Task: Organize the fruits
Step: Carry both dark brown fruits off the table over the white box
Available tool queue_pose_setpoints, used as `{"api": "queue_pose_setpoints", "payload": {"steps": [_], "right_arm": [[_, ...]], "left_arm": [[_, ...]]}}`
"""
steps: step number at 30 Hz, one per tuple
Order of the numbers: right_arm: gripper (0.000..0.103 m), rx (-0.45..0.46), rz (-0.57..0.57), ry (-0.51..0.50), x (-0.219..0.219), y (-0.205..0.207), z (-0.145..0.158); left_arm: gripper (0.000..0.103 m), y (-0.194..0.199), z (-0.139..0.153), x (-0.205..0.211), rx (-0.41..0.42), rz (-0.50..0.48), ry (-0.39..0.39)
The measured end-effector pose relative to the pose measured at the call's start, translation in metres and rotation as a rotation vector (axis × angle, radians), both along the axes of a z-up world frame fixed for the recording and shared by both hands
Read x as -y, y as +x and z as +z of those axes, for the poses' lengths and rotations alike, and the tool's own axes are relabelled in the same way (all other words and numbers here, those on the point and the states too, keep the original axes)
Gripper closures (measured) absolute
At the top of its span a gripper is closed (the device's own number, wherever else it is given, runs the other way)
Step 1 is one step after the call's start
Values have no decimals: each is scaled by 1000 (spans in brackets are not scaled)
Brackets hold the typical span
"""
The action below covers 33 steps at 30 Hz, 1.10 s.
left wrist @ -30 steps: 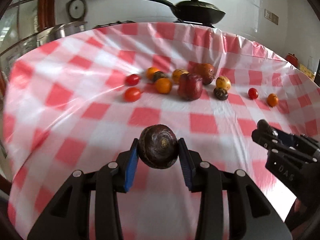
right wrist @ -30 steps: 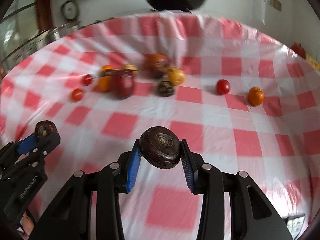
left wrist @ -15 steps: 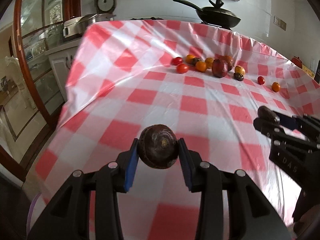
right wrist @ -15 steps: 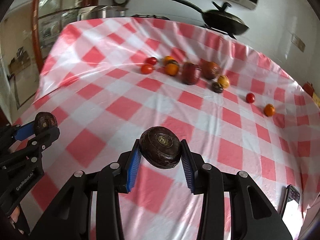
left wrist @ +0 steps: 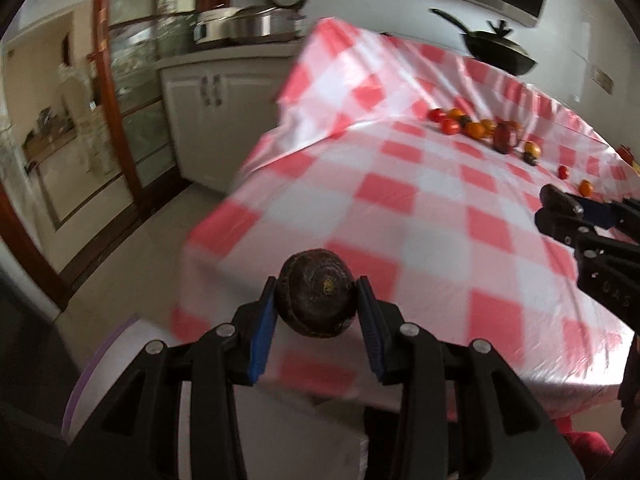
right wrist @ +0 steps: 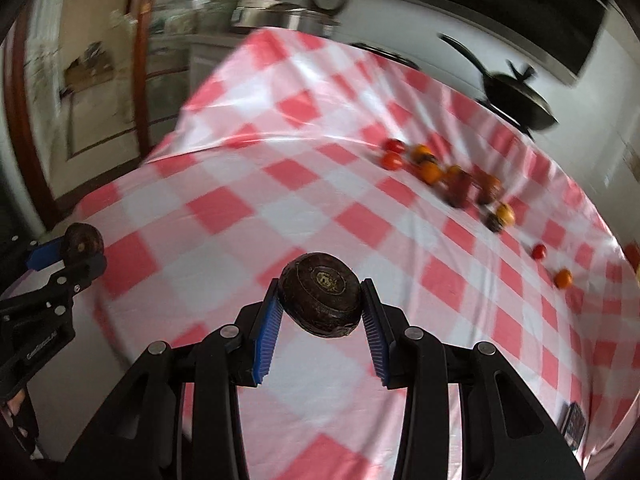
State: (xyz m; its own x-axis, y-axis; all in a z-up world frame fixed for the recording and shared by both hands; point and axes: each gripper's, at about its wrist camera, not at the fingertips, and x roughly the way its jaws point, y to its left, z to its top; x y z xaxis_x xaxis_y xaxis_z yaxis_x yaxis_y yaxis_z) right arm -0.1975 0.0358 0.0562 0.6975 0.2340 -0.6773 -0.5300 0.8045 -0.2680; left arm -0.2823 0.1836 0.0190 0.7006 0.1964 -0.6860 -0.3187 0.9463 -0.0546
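Observation:
My left gripper point(left wrist: 318, 300) is shut on a dark brown round fruit point(left wrist: 318, 292), held above the near left corner of the red-checked table point(left wrist: 420, 208). My right gripper point(right wrist: 321, 300) is shut on a second dark brown round fruit point(right wrist: 320, 298), held above the table's near side. Each gripper shows in the other's view: the right one point(left wrist: 560, 208) at the right edge, the left one point(right wrist: 82, 248) at the left edge. A cluster of red, orange and dark fruits point(right wrist: 452, 180) lies far across the table, and it also shows in the left wrist view point(left wrist: 484, 132).
A small red fruit point(right wrist: 539, 251) and an orange one point(right wrist: 563, 278) lie apart to the right. A black pan point(left wrist: 500, 54) stands behind the table. A white round object point(left wrist: 120, 368) with a purple rim sits below the table's corner. Cabinets point(left wrist: 208, 120) and floor lie left.
Both grippers have pulled back and to the left, away from the fruit cluster, each still holding its dark fruit. The table's left corner and the floor have come into view.

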Motion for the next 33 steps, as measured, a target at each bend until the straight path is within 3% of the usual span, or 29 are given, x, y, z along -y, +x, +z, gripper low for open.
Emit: {"api": "queue_pose_setpoints", "payload": {"steps": [11,18,23,29,33], "right_arm": [[64,-13,249,-122,-91,-57,-22],[64,-82,447,-162,-137,-101,-46],[64,-218,573,-211,-163,-123,-88],[64,-354,619,-359,-180,-138,-155],[64,-395,624,-402,-181,-143,-175]], "left_arm": [[64,-59,-38,-60,-77,166,-78],[64,-87,-71,-86,-156,253,-118],[64,-110,-99,-106,-241,335,-142],[64,-118,-130,-120,-341,370,-189],[64,-120,-144,-123,-375,368,-227]]}}
